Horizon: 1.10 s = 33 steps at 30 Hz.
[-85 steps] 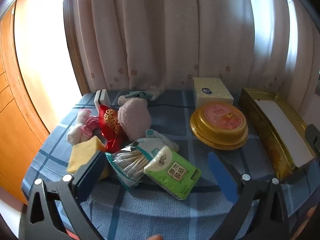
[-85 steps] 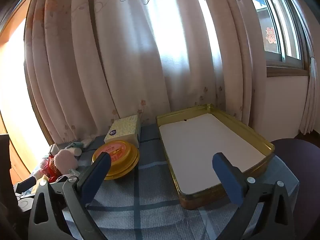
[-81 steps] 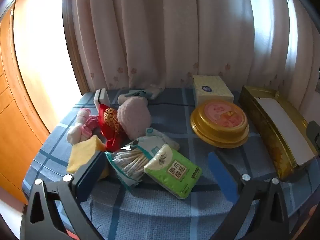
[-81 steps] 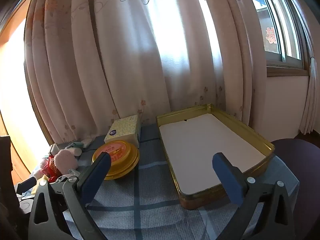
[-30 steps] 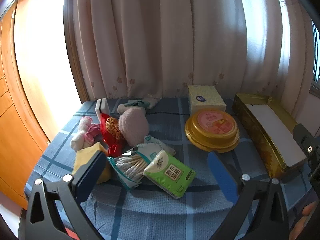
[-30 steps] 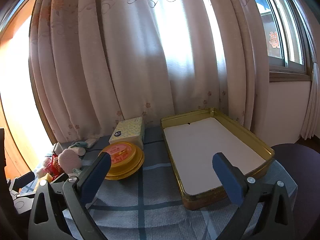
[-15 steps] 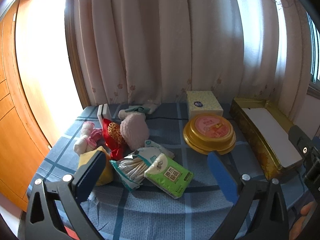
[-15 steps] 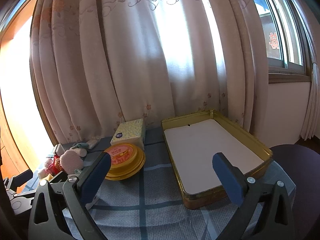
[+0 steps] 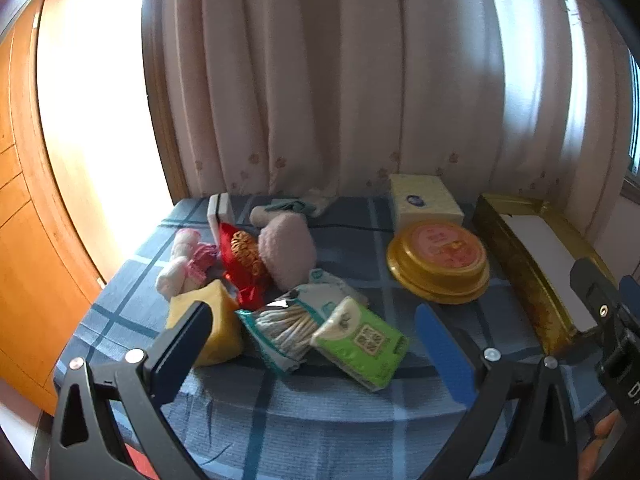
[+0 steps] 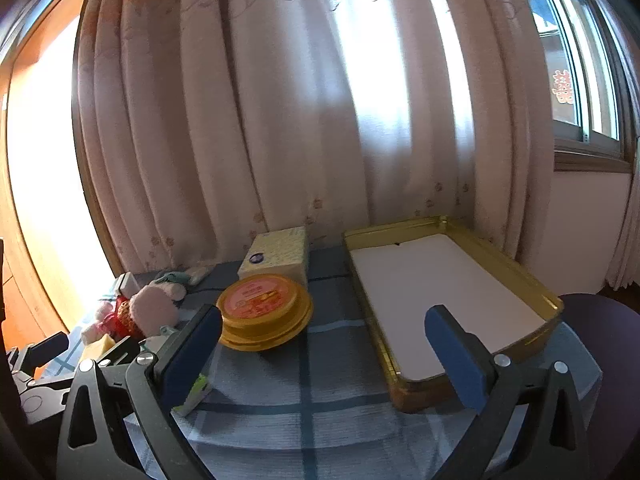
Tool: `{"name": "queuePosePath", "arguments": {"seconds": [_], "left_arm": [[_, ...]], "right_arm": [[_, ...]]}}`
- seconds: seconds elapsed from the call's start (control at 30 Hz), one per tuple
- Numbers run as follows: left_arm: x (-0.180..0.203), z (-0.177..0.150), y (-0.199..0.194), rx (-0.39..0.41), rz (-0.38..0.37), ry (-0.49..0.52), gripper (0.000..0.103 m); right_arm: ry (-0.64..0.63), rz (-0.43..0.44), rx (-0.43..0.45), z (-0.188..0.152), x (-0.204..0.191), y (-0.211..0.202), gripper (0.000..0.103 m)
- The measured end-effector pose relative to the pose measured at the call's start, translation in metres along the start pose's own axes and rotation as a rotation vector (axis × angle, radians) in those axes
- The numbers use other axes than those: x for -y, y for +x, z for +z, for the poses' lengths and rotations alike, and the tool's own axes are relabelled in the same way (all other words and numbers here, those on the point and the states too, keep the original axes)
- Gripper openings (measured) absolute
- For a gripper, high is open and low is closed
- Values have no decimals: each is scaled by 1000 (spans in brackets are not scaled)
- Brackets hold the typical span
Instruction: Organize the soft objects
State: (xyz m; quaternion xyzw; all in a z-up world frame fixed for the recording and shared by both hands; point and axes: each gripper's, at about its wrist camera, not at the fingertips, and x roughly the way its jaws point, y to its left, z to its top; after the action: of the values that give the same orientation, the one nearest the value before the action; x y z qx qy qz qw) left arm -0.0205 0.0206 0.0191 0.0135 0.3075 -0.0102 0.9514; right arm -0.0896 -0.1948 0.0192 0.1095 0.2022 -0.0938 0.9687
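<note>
The left tongs (image 9: 312, 340) hang spread wide above the near edge of the blue plaid surface (image 9: 320, 412), gripping nothing. The soft things lie in a loose pile around the middle-left of the left wrist view: a green tissue pack (image 9: 360, 342) just ahead of the tongs, touching a clear bag of cotton swabs (image 9: 280, 330) at its 9 o'clock, with a yellow sponge (image 9: 218, 322) further toward 9 o'clock, partly hidden by the left finger. Behind these, toward 12 o'clock, sit a pink plush ball (image 9: 286, 250), a red and gold pouch (image 9: 242, 262) pressed against it, and a small pink and white doll (image 9: 184, 266) at the pile's 9 o'clock edge. A round gold tin (image 9: 438, 266) stands well apart at the pile's 3 o'clock, with a yellow tissue box (image 9: 424, 204) just behind it. The right tongs (image 10: 324, 354) are likewise spread and empty, held over the surface between the round tin and a long gold tray (image 10: 554, 308) with a white liner, which lies at 1 o'clock from them. Pale curtains (image 10: 320, 120) hang behind everything, and a dark purple seat (image 10: 604, 344) shows at 3 o'clock beyond the tray.
</note>
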Motion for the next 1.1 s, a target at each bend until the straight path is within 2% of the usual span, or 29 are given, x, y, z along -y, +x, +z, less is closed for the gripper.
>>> {"name": "queuePosePath", "arguments": {"seconds": [0.33,0.7,0.87,0.97,1.03,1.1], "left_arm": [[-22,-2,20,-39,11,-30,103],[-32,-7,32,-72,10,-16,103],[-64,-29,43,-118,86,-12,103],[-96,-42,51,-170,121,-67,101],[-116,-48,53,-191,110,-103,97],[-130,-50,53,-195,138,-115,95]], "right_arm": [[-36,32,-30,-3,-24,15,102],[-60,62,-64,-9,-32,24,102],[-86,130,-105,-23,-35,26,102],[-126,205,-132,-36,-48,29,102],[-148,239,-160,-42,-57,33,91],[-171,280,-200,-49,-69,41,85]]}}
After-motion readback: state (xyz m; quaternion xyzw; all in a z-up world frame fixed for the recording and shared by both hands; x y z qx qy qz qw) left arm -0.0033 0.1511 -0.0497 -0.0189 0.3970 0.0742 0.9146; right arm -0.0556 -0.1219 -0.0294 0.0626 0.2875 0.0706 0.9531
